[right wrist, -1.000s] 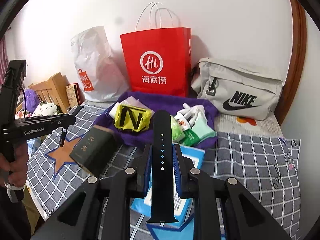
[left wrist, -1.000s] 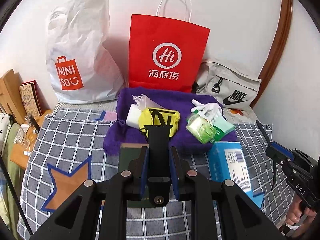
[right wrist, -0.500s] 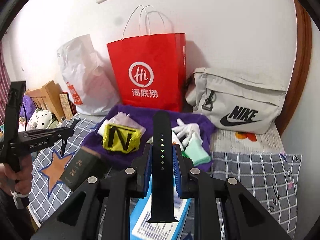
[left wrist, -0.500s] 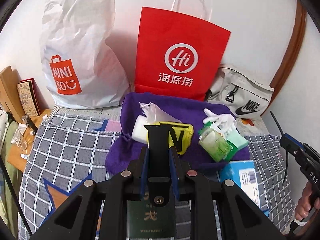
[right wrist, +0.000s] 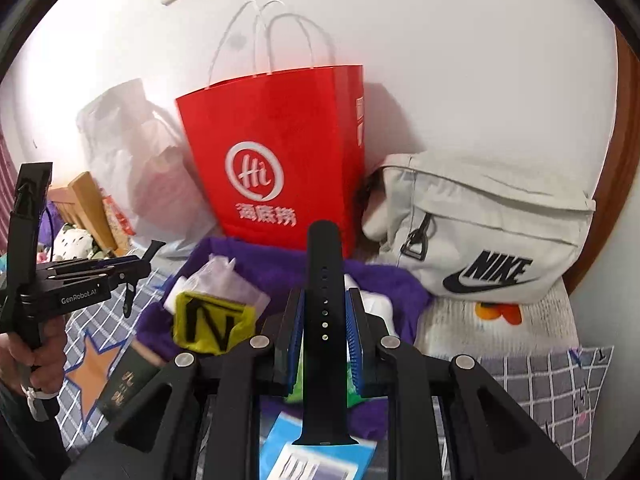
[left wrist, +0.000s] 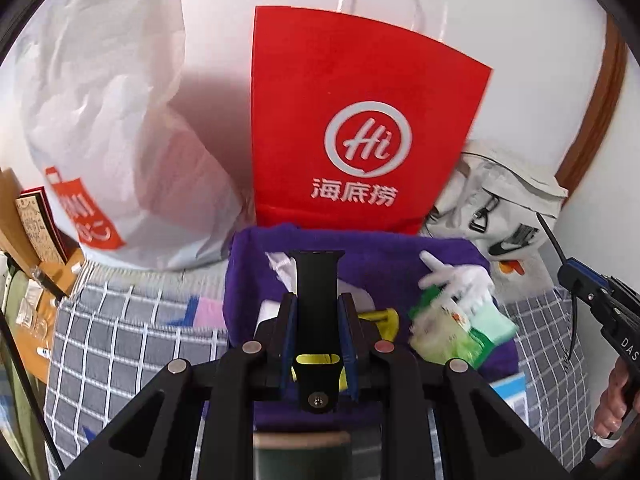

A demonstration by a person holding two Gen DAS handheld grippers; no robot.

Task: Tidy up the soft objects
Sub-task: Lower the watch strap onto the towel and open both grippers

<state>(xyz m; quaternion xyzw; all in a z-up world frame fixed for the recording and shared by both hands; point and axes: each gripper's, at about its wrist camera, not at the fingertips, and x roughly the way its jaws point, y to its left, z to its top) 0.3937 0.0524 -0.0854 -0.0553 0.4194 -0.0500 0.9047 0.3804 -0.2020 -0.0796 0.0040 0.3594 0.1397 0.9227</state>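
Two halves of a black silicone watch strap, one per tongs, carried toward the bags.
Left tongs point(left wrist: 316, 320) clamp the buckle half point(left wrist: 317, 292); right tongs point(right wrist: 325, 320) clamp the holed half point(right wrist: 324, 320). Since a second ago both have advanced: the red paper carrier bag point(left wrist: 360, 120) ahead looms nearer, purple fleece towel point(left wrist: 360, 256) directly beneath. Deposit likely imminent.

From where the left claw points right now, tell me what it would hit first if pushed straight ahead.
Probably the crumpled clear plastic wrapper lying on the purple towel, just beyond the tip of the black watch strap that the left claw clamps. The red paper bag stands behind them. Depth is hard to judge here.
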